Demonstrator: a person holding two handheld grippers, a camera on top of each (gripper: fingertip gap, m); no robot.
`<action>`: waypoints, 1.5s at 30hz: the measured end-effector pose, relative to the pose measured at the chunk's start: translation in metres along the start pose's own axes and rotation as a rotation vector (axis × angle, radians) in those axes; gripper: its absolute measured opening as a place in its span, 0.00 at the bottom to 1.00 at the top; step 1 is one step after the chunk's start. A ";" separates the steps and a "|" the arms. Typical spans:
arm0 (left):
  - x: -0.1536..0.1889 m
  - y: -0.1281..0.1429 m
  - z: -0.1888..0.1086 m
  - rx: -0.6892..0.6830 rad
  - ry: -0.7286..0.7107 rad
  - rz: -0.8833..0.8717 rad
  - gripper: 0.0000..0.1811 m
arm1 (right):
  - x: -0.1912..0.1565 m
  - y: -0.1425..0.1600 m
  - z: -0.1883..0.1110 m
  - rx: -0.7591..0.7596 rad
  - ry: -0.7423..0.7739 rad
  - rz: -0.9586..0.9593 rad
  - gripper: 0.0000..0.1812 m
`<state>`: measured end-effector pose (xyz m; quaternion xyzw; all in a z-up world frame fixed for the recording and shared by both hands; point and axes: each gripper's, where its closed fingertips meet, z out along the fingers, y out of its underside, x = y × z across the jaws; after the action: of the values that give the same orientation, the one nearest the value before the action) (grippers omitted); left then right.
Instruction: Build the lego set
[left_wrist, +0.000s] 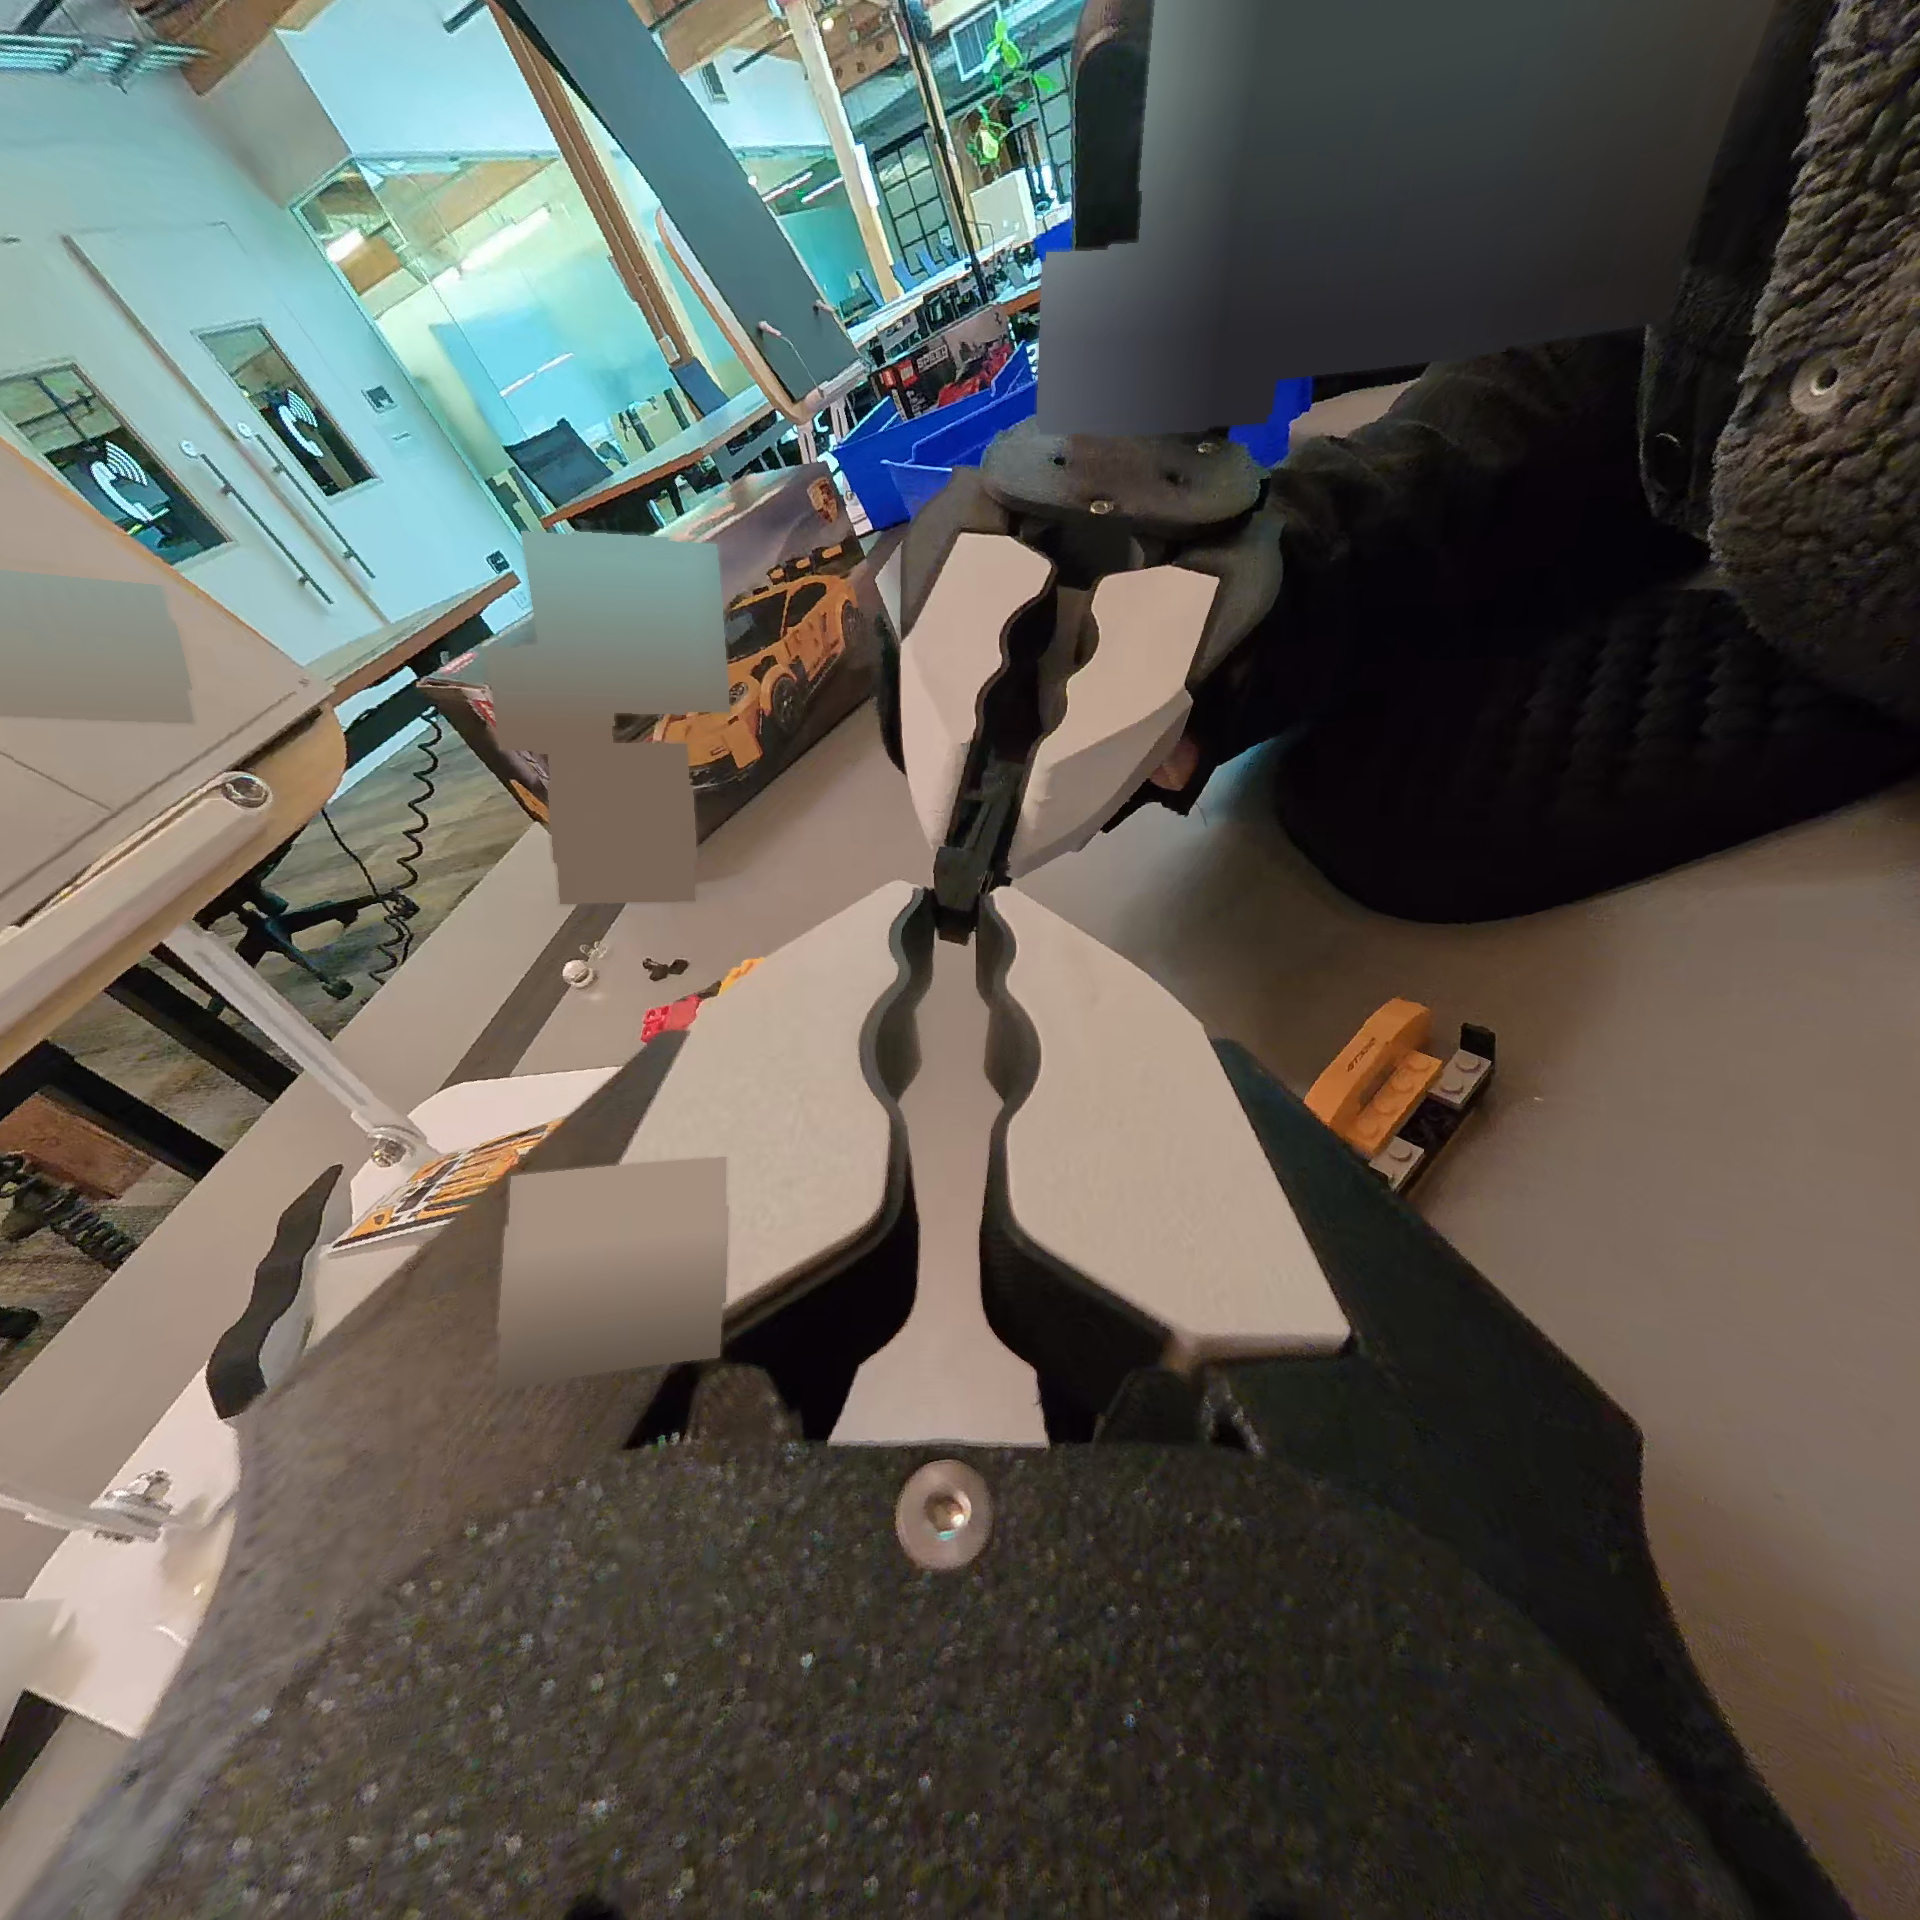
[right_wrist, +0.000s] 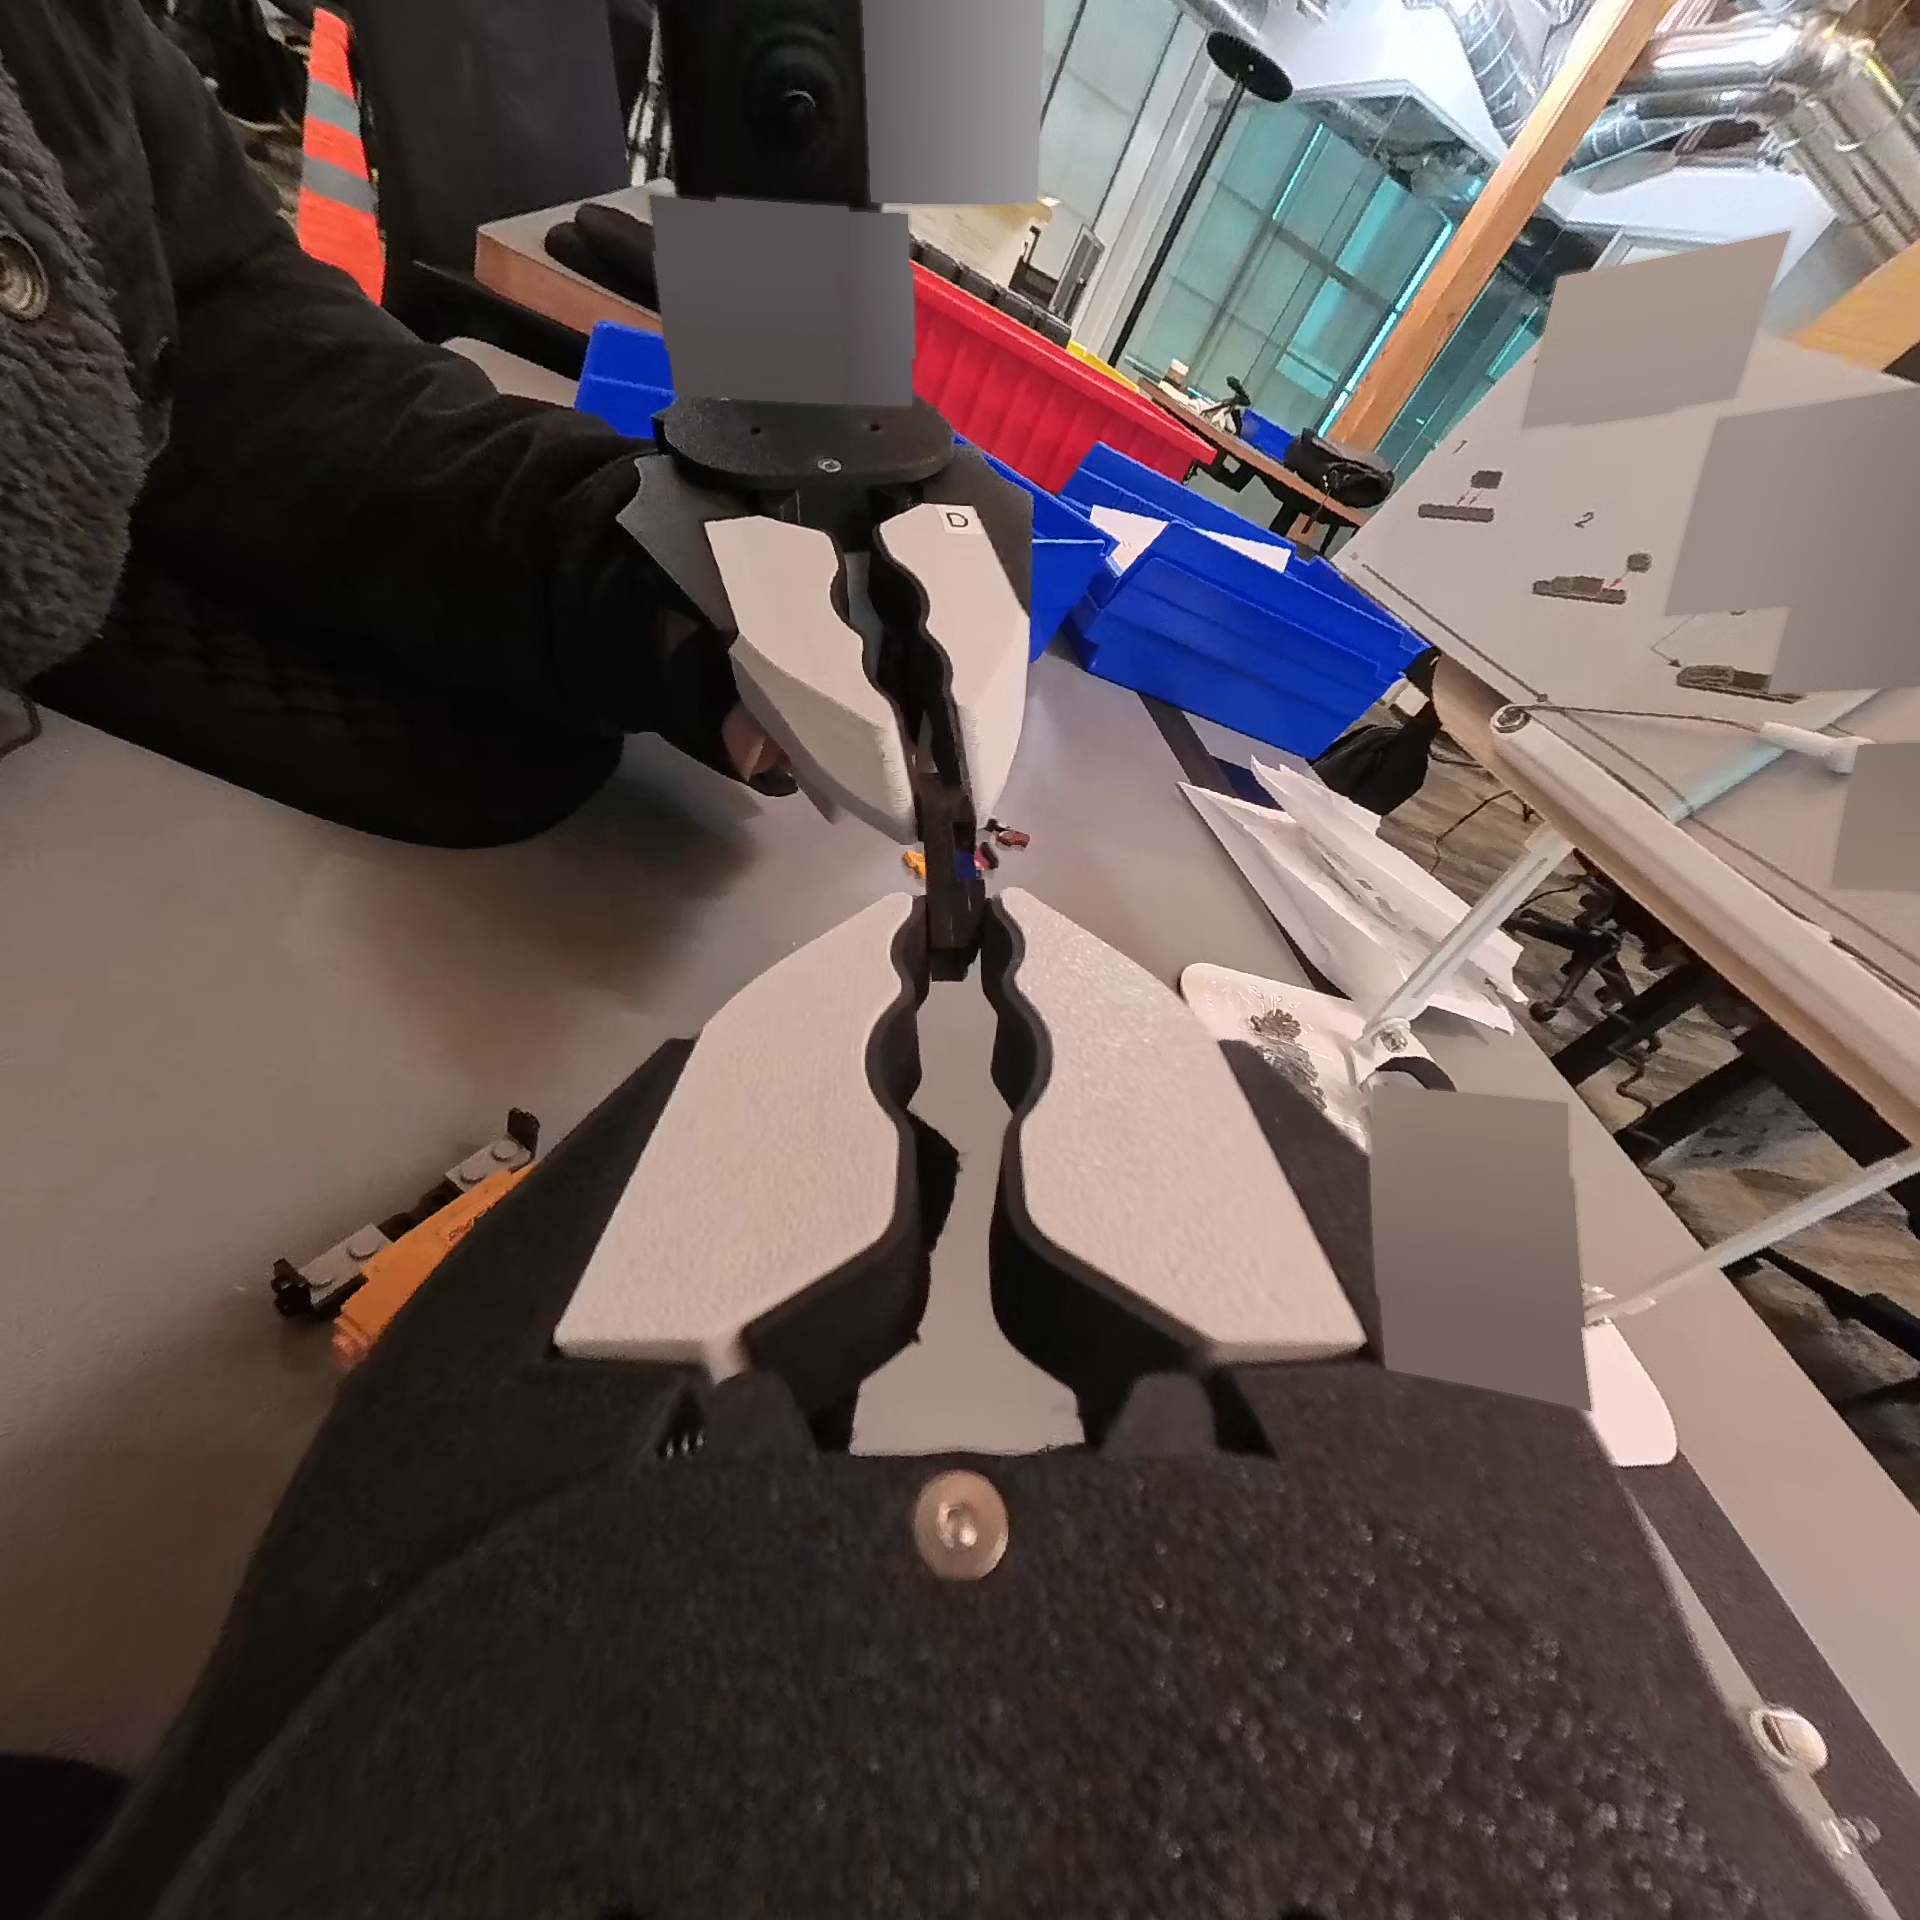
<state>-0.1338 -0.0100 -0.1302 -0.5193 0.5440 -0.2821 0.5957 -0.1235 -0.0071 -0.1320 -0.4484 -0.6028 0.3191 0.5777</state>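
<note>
- Left gripper (left_wrist: 951, 914): fingers drawn nearly together, tips clamped on one end of a slim black lego assembly (left_wrist: 966, 847). This gripper also shows farther off in the right wrist view (right_wrist: 940, 821).
- Right gripper (right_wrist: 951, 940): fingers likewise narrowed, tips clamped on the opposite end of the same assembly (right_wrist: 948, 894). It shows farther off in the left wrist view (left_wrist: 982, 831).
- Position: the two grippers face each other tip to tip, with the black assembly spanning the gap between them, held above the grey counter (left_wrist: 1610, 1195).
- Partly built orange, grey and black lego section (left_wrist: 1397, 1091): lies on the counter, apart from both grippers; also visible in the right wrist view (right_wrist: 416, 1236).
- Loose pieces: small red and orange bricks (left_wrist: 686, 1008) lie on the counter beyond the left gripper's fingers.
- Lego box (left_wrist: 769, 655) with a yellow car picture stands at the counter's far edge.
- Blue bins (right_wrist: 1226, 613) and a red bin (right_wrist: 1039, 384) sit behind the grippers.
- Open instruction booklet (right_wrist: 1621, 540) rests on a tilted stand to the right.
</note>
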 end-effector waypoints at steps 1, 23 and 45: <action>0.000 0.000 0.000 0.001 0.001 -0.002 0.05 | 0.000 0.000 0.000 0.001 -0.001 0.003 0.05; 0.004 0.011 0.003 -0.116 0.016 0.021 0.05 | -0.005 0.012 0.001 -0.028 -0.074 0.132 0.05; 0.005 0.023 0.008 -0.025 0.151 -0.387 0.05 | 0.001 0.024 0.004 -0.119 0.150 -0.394 0.06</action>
<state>-0.1305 -0.0048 -0.1538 -0.5989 0.4809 -0.4226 0.4812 -0.1234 0.0037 -0.1534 -0.3776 -0.6519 0.1296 0.6447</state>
